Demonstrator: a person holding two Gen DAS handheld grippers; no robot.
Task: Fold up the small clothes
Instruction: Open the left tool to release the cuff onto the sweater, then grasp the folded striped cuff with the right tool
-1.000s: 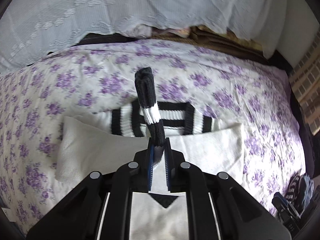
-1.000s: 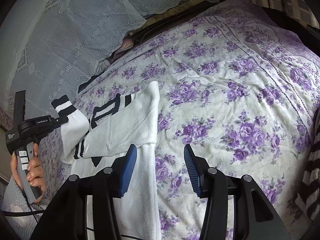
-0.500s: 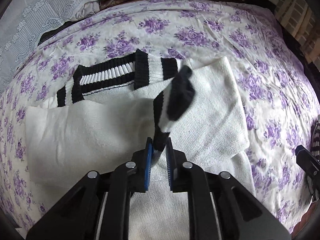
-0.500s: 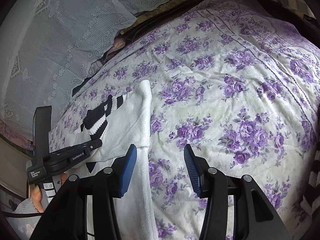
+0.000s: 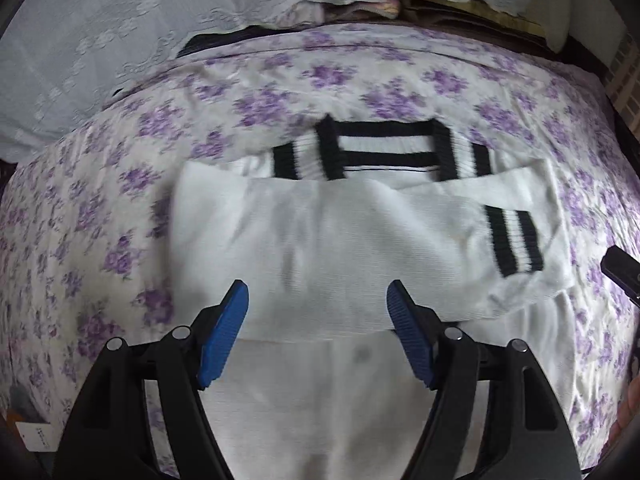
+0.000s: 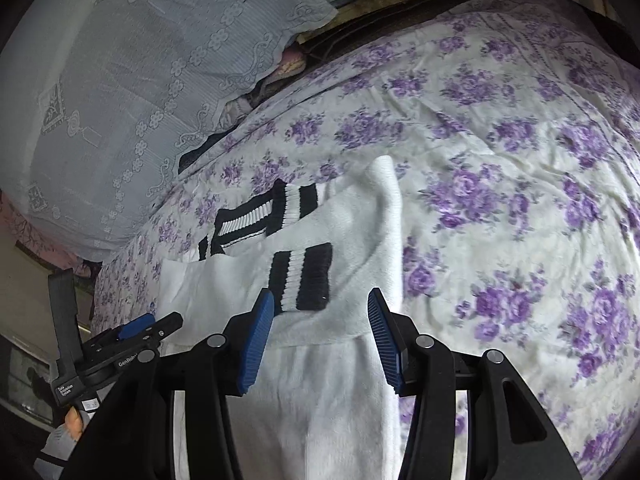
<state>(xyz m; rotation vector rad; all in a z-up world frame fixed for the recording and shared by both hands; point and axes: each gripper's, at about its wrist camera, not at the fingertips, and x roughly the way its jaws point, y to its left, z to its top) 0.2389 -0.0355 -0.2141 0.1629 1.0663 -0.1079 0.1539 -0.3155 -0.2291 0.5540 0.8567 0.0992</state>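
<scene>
A small white knit sweater (image 5: 320,248) with black-and-white striped collar (image 5: 384,148) and cuffs lies on the floral bed. Both sleeves are folded across its body; the striped cuff (image 5: 514,240) of the top sleeve rests at the right side. My left gripper (image 5: 318,320) is open and empty above the sweater's middle. In the right wrist view the sweater (image 6: 360,240) and cuff (image 6: 302,276) lie just ahead of my right gripper (image 6: 320,328), which is open and empty. The left gripper (image 6: 136,330) shows at lower left there.
The purple-flowered bedspread (image 6: 500,208) stretches to the right. A lace-covered pillow (image 6: 120,80) lies at the head of the bed, also in the left wrist view (image 5: 120,40). Dark striped clothing sits at the far right edge.
My left gripper carried the striped cuff across the sweater to the right, laid it down, opened and drew back. My right gripper stayed open and moved closer to the sweater.
</scene>
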